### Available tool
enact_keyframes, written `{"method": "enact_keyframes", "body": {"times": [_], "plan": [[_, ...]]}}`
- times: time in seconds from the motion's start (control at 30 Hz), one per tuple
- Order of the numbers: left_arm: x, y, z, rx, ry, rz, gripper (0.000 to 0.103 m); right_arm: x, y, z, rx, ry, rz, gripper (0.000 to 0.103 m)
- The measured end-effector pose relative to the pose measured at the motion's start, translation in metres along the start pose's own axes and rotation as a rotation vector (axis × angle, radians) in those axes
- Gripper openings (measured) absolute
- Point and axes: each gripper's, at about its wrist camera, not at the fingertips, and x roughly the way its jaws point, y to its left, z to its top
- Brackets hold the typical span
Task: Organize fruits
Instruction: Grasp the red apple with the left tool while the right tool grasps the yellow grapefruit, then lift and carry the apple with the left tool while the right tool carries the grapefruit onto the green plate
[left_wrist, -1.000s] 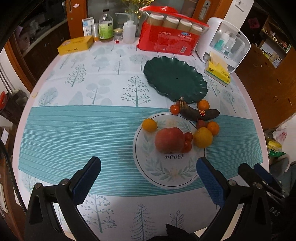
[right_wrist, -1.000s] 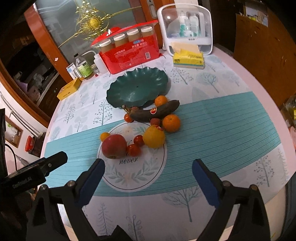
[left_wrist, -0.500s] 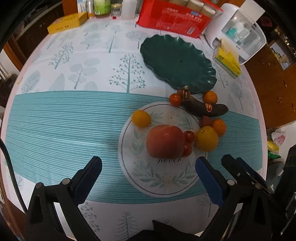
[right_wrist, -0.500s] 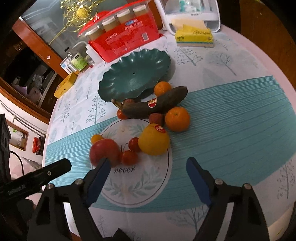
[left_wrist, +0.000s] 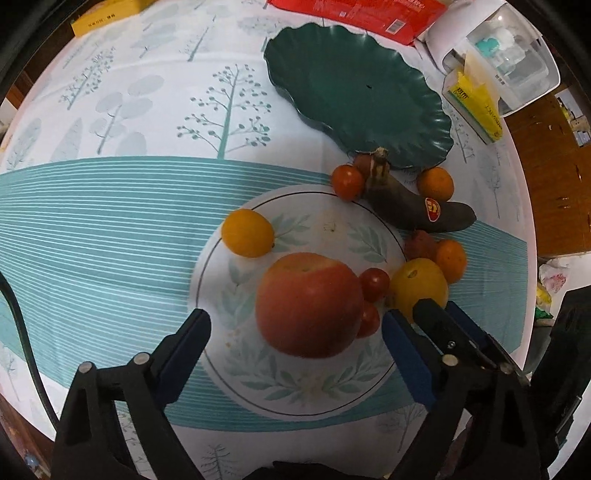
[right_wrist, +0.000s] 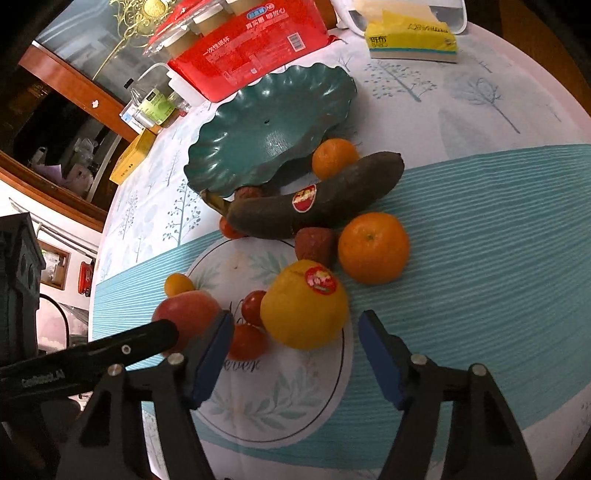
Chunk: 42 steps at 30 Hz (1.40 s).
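A red apple lies on the white leaf-print mat between the fingers of my left gripper. Its jaws are closing, with gaps still at both pads. My right gripper straddles a yellow citrus with a sticker. Its jaws are closing too, and the pads stand clear of the fruit. Cherry tomatoes sit between apple and citrus. A dark banana, two oranges, a small yellow fruit and an empty green plate lie beyond.
Behind the green plate stand a red package, a yellow tissue pack, a white box, a yellow box and bottles. The two grippers are close side by side. The table edge curves at the right.
Both grippers have come down and forward onto the fruit pile and their jaws have narrowed. The apple now sits between the left fingers, the yellow citrus between the right ones.
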Motion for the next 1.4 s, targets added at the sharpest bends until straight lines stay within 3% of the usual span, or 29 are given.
{"method": "enact_keyframes", "body": {"times": [0.17, 0.47, 0.6, 1.07, 1.4], "plan": [[0.010, -0.002, 0.007, -0.017, 0.018, -0.011, 0.086, 0.010, -0.003, 0.005, -0.004, 0.022, 0.001, 0.065], [0.024, -0.002, 0.012, -0.041, 0.050, -0.038, 0.068, 0.022, -0.003, 0.010, -0.025, 0.044, 0.000, 0.062], [0.026, -0.004, 0.013, -0.042, 0.043, -0.040, 0.068, 0.025, -0.001, 0.010, -0.039, 0.053, -0.010, 0.056], [0.017, 0.014, -0.004, -0.053, -0.013, -0.081, 0.067, 0.019, 0.002, 0.007, -0.059, 0.029, -0.027, 0.052], [-0.016, 0.028, -0.018, -0.083, -0.122, -0.129, 0.067, -0.010, 0.022, -0.001, -0.128, -0.020, -0.046, 0.052]]}}
